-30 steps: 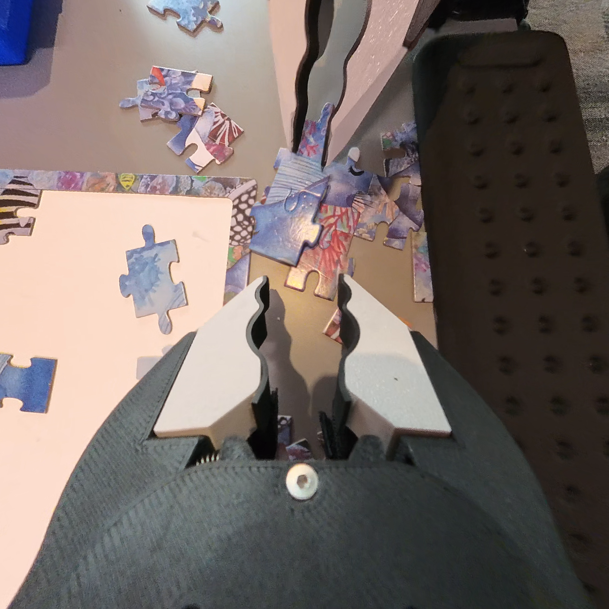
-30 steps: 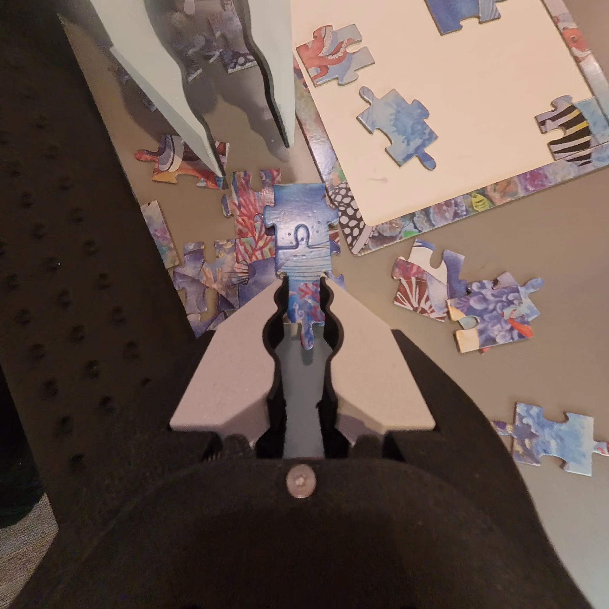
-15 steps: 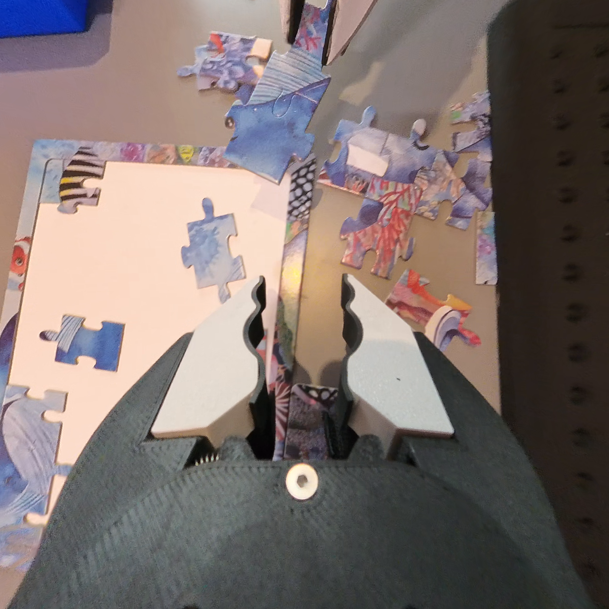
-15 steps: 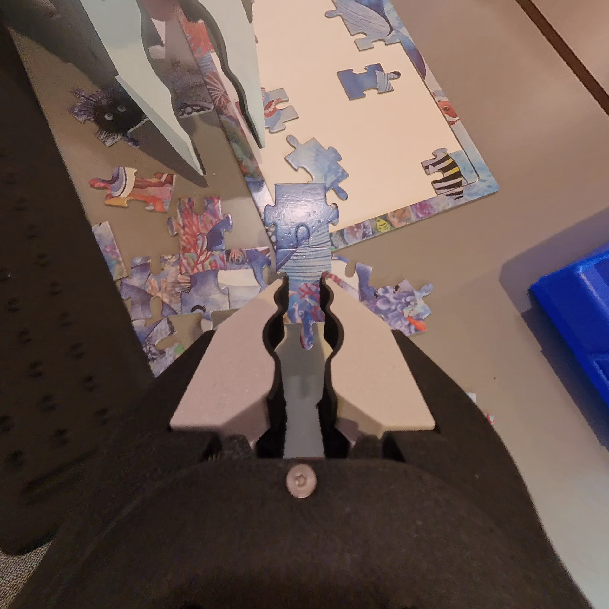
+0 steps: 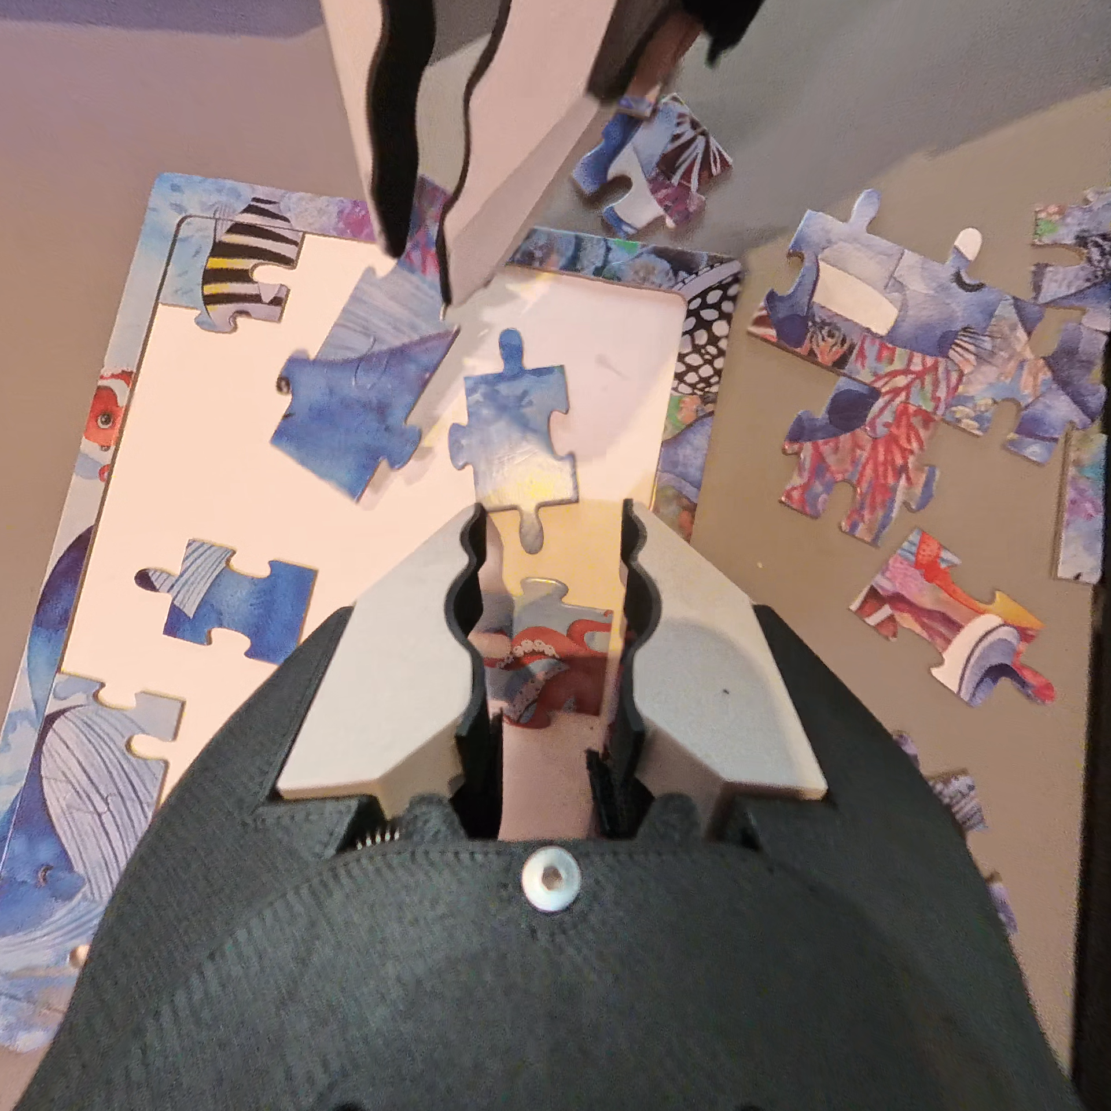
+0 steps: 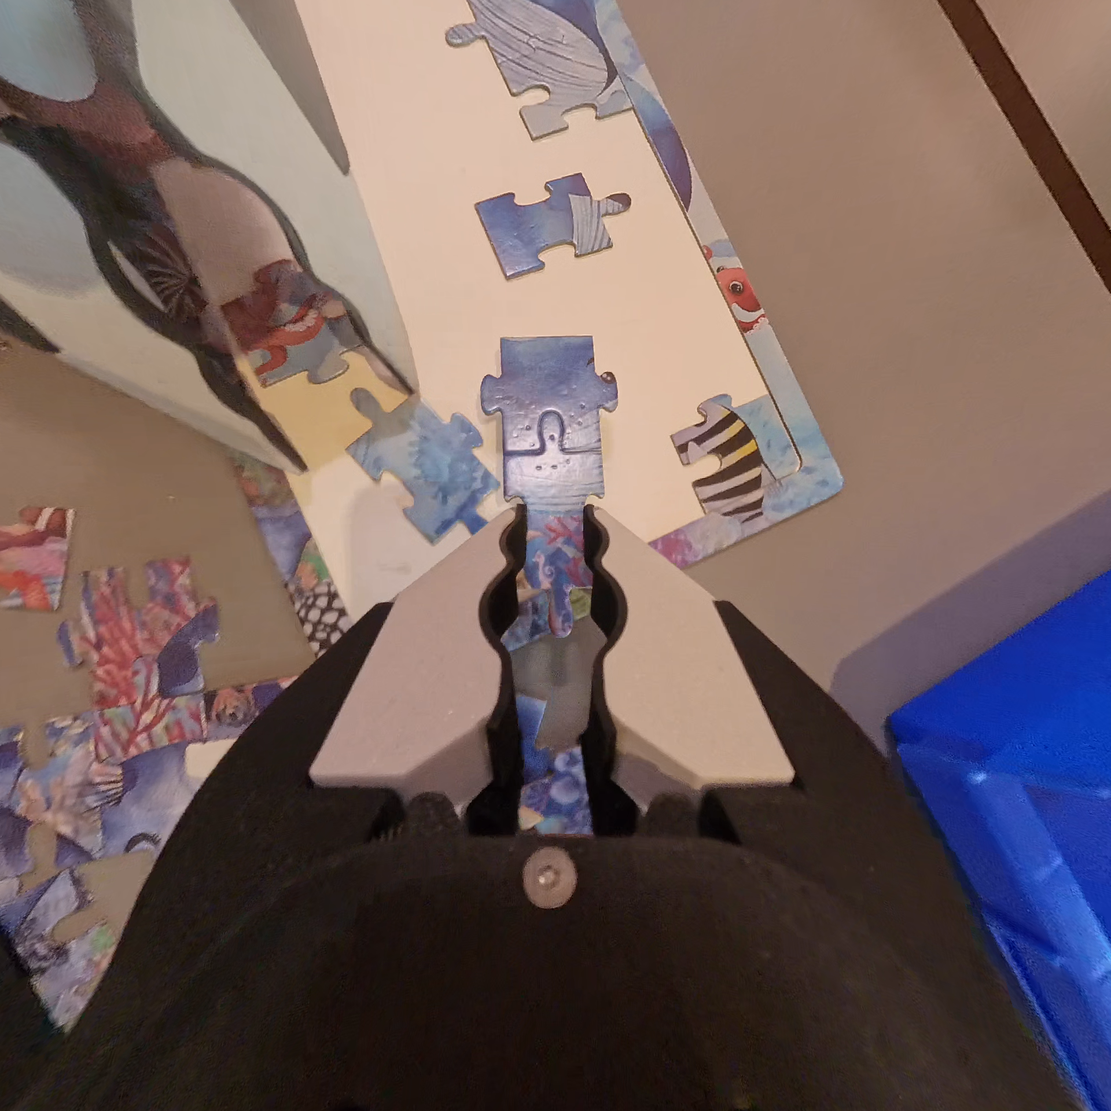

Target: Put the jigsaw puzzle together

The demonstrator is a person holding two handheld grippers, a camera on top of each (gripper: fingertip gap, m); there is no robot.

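- Right tool (image 6: pixel 554 511): fingers clenched on a joined strip of blue puzzle pieces (image 6: pixel 550 421), gripped at its coral-patterned end; the strip sticks out forward, raised above the puzzle tray (image 6: pixel 421 150).
- Same strip from the left wrist view (image 5: pixel 361 409): hanging tilted from the right tool (image 5: pixel 421 264), over the tray's pale floor (image 5: pixel 198 481) near the far edge.
- Left tool (image 5: pixel 553 511): fingers spread apart, grasping nothing, poised over the tray near its right border.
- Loose light-blue piece (image 5: pixel 514 433): flat on the tray floor, just ahead of the left tool's tips and beside the held strip.
- Octopus piece (image 5: pixel 541 649): flat on the tray, seen through the gap between the left tool's fingers.
- Striped-fish piece (image 5: pixel 249 270): seated in the tray's far left corner.
- Blue piece with a pale striped part (image 5: pixel 222 607): lying alone on the tray floor.
- Whale section (image 5: pixel 78 799): fitted along the tray's left border.
- Cluster of joined coral and blue pieces (image 5: pixel 902 397): on the grey surface (image 5: pixel 751 541), to the right of the tray.
- Red-and-white piece (image 5: pixel 956 637): alone on the surface, nearer than the cluster.
- Blue bin (image 6: pixel 1010 841): on the surface, seen at the right of the right wrist view, apart from the tray.
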